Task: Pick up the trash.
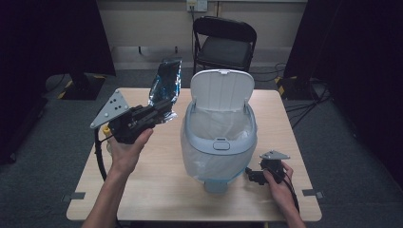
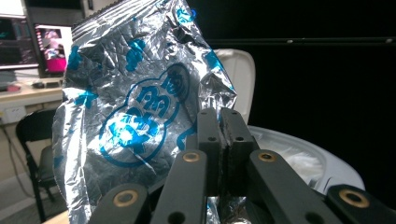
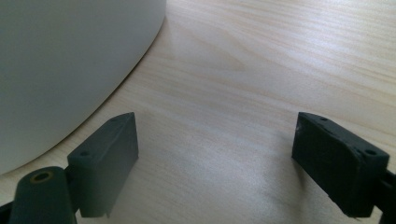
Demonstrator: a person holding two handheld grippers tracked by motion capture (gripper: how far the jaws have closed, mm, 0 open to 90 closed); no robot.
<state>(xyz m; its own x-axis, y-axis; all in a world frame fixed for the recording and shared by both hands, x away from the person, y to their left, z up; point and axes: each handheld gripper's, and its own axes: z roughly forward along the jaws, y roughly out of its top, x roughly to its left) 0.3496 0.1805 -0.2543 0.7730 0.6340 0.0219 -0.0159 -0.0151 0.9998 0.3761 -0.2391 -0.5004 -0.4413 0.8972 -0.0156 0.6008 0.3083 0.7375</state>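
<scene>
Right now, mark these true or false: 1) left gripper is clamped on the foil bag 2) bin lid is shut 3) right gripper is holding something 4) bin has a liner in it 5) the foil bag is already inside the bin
1) True. The left gripper has its jaws closed on the silver and blue foil bag.
2) False. The lid of the trash bin stands open, tilted back.
3) False. The right gripper has its jaws wide apart over bare table, nothing between them.
4) True. A translucent liner lines the bin.
5) False. The bag is held up in the air to the left of the bin.
</scene>
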